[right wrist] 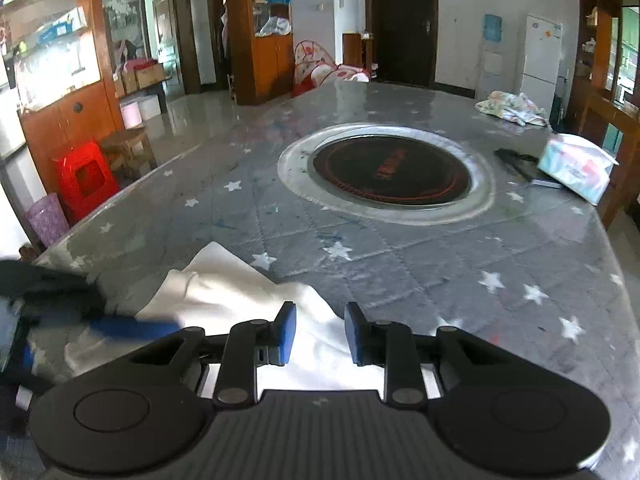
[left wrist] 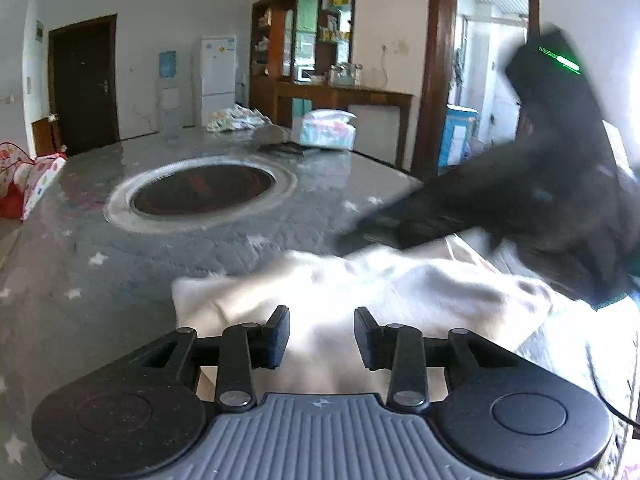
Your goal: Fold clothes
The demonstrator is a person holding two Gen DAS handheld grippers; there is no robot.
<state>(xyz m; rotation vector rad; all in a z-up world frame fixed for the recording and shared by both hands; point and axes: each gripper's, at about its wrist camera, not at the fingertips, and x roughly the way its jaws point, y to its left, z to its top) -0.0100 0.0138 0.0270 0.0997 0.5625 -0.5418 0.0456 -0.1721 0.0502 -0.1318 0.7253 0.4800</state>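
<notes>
The grey star-print table [right wrist: 400, 248] fills both views. A white garment [right wrist: 224, 292] lies rumpled along the lower centre of each frame. The left gripper [left wrist: 322, 334] and right gripper [right wrist: 320, 332] hang over it, jaws spread, holding nothing. I'd pinch only an edge and pull the cloth flat before any fold.

White garment [right wrist: 224, 300] lies crumpled at the table's near edge.

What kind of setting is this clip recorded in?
Most likely a home's living and dining room. A large table with a built-in round hotplate fills the middle, a white fridge stands by the far wall, and a child's play tent sits on the floor.
</notes>
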